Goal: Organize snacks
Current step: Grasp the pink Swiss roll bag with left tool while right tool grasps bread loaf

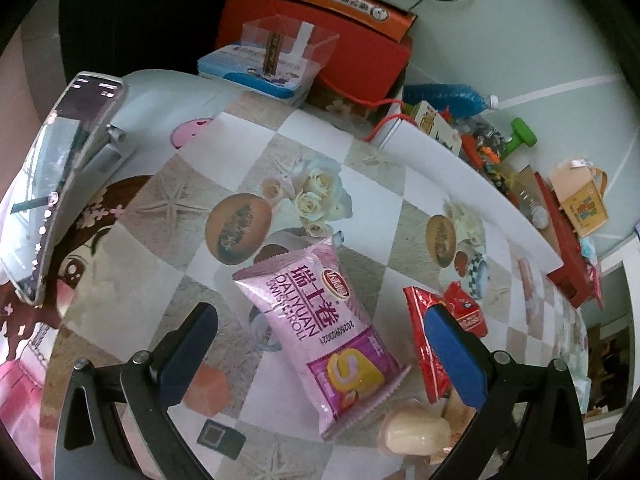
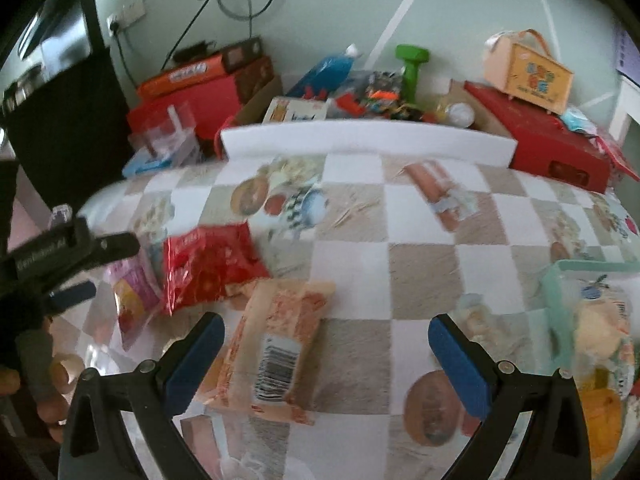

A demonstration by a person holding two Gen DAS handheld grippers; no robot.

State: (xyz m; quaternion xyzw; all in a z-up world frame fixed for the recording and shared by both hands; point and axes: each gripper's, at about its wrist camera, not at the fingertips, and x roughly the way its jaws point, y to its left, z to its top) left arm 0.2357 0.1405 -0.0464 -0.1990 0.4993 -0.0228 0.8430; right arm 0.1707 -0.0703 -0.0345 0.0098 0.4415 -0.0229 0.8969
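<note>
A pink Swiss roll packet [image 1: 320, 332] lies on the patterned tablecloth between the fingers of my open left gripper [image 1: 320, 356]. A red snack bag [image 1: 434, 344] lies right of it, partly behind the right finger. A pale wrapped snack [image 1: 416, 430] lies near the bottom. In the right wrist view my open, empty right gripper [image 2: 326, 360] hovers over an orange packet with a barcode [image 2: 276, 344]. The red bag [image 2: 208, 264] and pink packet [image 2: 134, 300] lie to its left, by the left gripper [image 2: 76, 272]. A mint basket [image 2: 560, 300] with snacks stands at right.
A phone on a stand [image 1: 52, 184] stands at the table's left. Red boxes [image 1: 352, 52], a clear box [image 1: 280, 48], a white foam strip [image 2: 360, 140], a green dumbbell [image 2: 412, 64] and a small yellow case [image 2: 532, 72] crowd the far edge by the wall.
</note>
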